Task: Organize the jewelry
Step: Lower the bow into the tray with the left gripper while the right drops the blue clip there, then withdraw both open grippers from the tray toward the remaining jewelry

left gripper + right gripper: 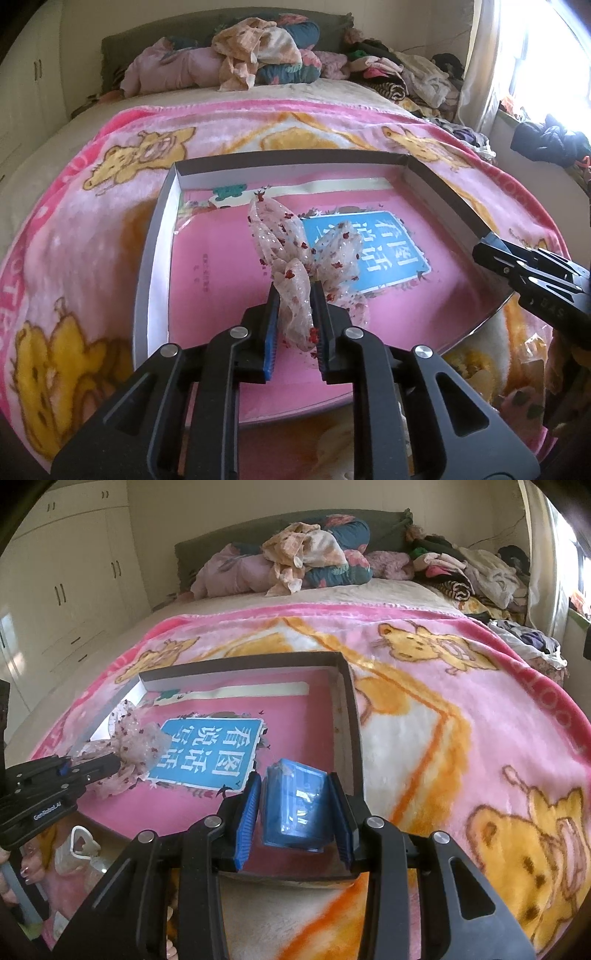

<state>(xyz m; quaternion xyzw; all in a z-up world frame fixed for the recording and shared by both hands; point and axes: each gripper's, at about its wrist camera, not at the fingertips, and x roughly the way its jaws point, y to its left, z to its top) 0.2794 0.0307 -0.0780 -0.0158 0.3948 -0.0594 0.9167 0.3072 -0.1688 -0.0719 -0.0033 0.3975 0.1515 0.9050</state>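
A shallow grey box (155, 236) with a pink book-cover floor lies on the bed blanket; it also shows in the right wrist view (349, 716). My left gripper (295, 295) is shut on a sheer white bow with red dots (295, 254), held over the box's middle. The bow also shows at the left of the right wrist view (135, 740). My right gripper (295, 786) is shut on a small blue plastic-wrapped box (295, 808), held over the grey box's near right corner. The right gripper also shows at the right edge of the left wrist view (489, 245).
A pink blanket with yellow bears (461, 709) covers the bed. Pillows and piled clothes (314, 554) lie at the headboard and along the right side. Wardrobes (66, 583) stand at left. A plastic bag with a white item (79, 845) lies near the box's near left edge.
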